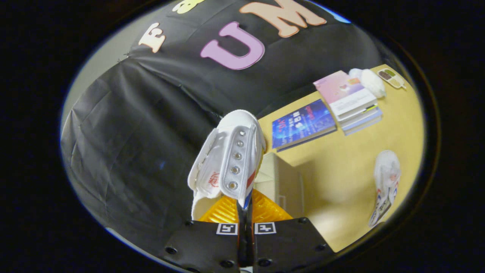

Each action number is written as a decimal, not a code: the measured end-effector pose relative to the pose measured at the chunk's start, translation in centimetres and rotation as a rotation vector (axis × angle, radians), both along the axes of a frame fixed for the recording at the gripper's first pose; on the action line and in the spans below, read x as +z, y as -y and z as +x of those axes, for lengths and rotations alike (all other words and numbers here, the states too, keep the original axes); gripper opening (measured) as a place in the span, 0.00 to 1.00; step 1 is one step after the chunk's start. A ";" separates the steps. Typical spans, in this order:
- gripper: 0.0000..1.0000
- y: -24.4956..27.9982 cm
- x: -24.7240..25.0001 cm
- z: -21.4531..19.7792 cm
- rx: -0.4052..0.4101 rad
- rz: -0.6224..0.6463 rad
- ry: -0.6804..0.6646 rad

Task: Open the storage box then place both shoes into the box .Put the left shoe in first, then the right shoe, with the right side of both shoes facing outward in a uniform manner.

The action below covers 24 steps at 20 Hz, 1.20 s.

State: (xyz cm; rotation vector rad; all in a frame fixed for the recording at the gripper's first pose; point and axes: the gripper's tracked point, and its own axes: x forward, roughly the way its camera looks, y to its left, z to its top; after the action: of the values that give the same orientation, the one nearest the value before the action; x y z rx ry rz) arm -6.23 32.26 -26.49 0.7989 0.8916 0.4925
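While the tool pinches a white shoe aloft, second shoe and books on yellow table

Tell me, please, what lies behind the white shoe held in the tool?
Behind the held shoe sits a cream storage box on the yellow table. The tool is shut on the shoe, which covers the box's near side, so its lid cannot be judged.

The blue hardcover book lying on the yellow wooden table carries pale lettering on its cover, too small and blurred to read. A red round stamp sits on the tongue of the white canvas shoe held between the fingers; its characters cannot be made out. Two square black-and-white coded markers stand on the gripper's black fingers.
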 end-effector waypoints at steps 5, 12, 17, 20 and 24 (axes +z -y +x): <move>0.02 -6.6 -4.5 -1.7 0.105 -0.065 -0.053; 0.02 -10.8 -8.6 -5.2 0.181 -0.169 -0.130; 0.02 -9.4 -10.2 -3.9 0.093 -0.223 -0.200; 0.02 -9.9 -12.2 -3.1 0.091 -0.253 -0.214; 0.02 -10.6 -14.2 -4.0 0.113 -0.303 -0.259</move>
State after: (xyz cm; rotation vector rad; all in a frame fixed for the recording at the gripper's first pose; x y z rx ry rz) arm -10.22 42.90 -40.70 0.5433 1.2237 0.3449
